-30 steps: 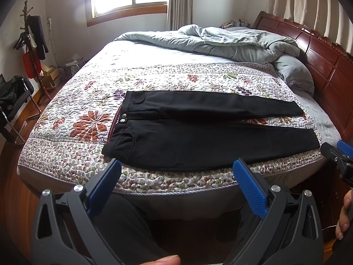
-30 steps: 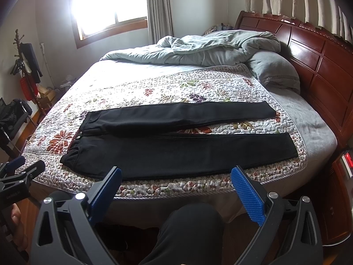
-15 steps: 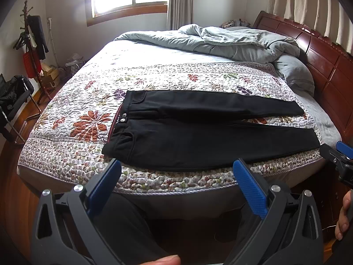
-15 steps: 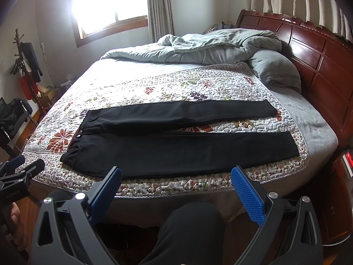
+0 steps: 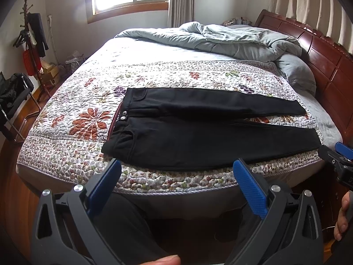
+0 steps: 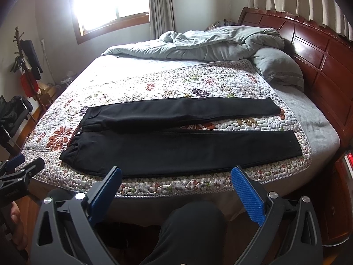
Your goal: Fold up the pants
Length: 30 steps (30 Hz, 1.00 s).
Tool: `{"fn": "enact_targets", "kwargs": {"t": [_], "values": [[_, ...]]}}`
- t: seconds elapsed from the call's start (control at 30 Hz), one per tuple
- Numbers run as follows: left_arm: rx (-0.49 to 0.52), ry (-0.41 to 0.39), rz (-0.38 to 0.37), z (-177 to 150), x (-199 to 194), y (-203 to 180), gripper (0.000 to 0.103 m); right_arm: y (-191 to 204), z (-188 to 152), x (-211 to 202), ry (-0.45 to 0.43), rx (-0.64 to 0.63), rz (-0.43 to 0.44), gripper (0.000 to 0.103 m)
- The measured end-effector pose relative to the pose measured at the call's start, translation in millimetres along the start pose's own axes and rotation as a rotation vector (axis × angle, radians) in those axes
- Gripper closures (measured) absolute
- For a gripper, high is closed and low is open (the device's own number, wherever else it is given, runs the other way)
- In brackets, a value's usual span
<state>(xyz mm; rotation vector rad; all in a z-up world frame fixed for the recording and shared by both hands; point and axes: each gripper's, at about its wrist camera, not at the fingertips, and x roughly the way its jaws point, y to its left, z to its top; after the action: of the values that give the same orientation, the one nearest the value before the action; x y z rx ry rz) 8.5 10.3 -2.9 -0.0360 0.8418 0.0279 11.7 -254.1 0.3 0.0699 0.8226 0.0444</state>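
Black pants [image 5: 198, 130] lie flat on the floral quilt [image 5: 72, 150], waistband to the left, both legs spread apart and pointing right toward the headboard. They show the same way in the right wrist view [image 6: 176, 145]. My left gripper [image 5: 176, 167] is open and empty, held off the bed's near edge below the near leg. My right gripper [image 6: 176, 174] is open and empty, also off the near edge. Each gripper shows at the edge of the other's view.
A rumpled grey duvet [image 5: 220, 37] and pillow [image 6: 278, 68] lie at the far side. A dark wooden headboard [image 6: 320, 50] stands on the right. A coat rack [image 5: 30, 35] and chair [image 5: 13, 101] stand at left. My knee [image 6: 194, 227] is below the bed edge.
Both views have shifted slightly; the bed sits a little nearer. The pants have not moved and both grippers stay open.
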Motion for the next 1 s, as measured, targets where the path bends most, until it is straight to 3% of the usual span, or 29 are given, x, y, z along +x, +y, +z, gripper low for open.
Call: {"fn": "enact_targets", "kwargs": {"t": [0.47,0.53,0.6,0.63,0.67,0.73,0.83,1.0], "values": [[0.006,0.028,0.008,2,23,5,0.002,5,5,24,0.038,-0.018,0.019,0.004],[0.033,0.027,-0.052,-1,33,5,0.002,9,7,33,0.041,-0.055,0.045,0.004],[0.078,0.078,-0.194,-8,55,11,0.002,17,11,47,0.036,-0.123,0.092,0.004],[0.082,0.142,-0.256,-11,72,19,0.002,21,12,55,0.031,-0.163,0.110,0.004],[0.078,0.183,-0.269,-13,85,27,0.002,25,13,64,0.034,-0.211,0.117,0.004],[0.086,0.225,-0.247,-13,107,44,0.002,36,17,96,0.086,-0.340,0.101,0.004],[0.134,0.279,-0.152,-1,146,83,0.003,40,33,138,0.152,-0.423,0.122,0.004],[0.061,0.370,-0.173,40,210,160,0.003,35,91,191,0.191,-0.469,0.265,0.004]]}}
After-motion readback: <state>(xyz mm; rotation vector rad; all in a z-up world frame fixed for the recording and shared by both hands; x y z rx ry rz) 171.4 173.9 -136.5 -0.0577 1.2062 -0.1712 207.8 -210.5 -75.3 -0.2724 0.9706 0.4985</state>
